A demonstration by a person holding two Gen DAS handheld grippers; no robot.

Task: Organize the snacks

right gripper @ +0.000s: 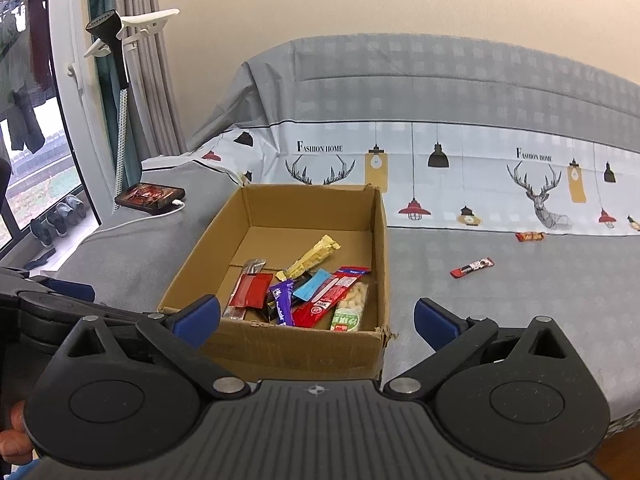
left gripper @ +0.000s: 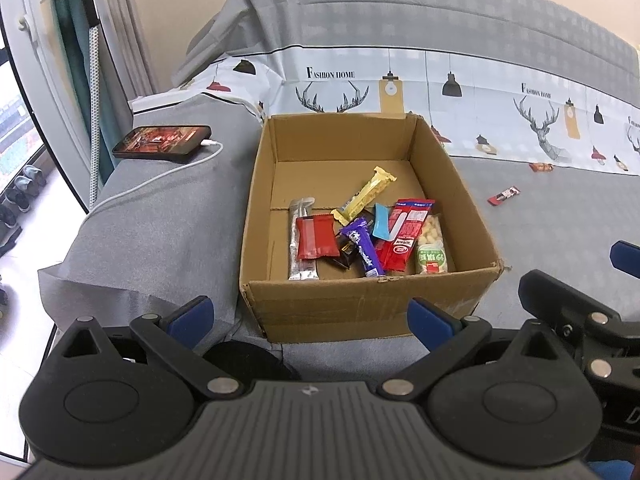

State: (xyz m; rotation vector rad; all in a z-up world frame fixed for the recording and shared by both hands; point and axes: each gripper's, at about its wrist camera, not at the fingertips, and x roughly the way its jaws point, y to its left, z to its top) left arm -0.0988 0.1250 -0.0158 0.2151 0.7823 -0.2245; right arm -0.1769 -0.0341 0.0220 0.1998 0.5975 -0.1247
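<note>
Cardboard box [left gripper: 360,312] sits on the bed near its front edge, most snacks [left gripper: 360,236] piled inside. Two red packets [right gripper: 472,267] lie loose toward the bed's back edge. Left gripper [left gripper: 310,320] and right gripper [right gripper: 318,320]: jaws spread, empty, likely between picks.

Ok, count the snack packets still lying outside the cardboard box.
2. A small red-and-black packet lies on the grey bed cover right of the open brown cardboard box; an orange-red packet lies farther back near the patterned sheet. Others may be out of view.
</note>
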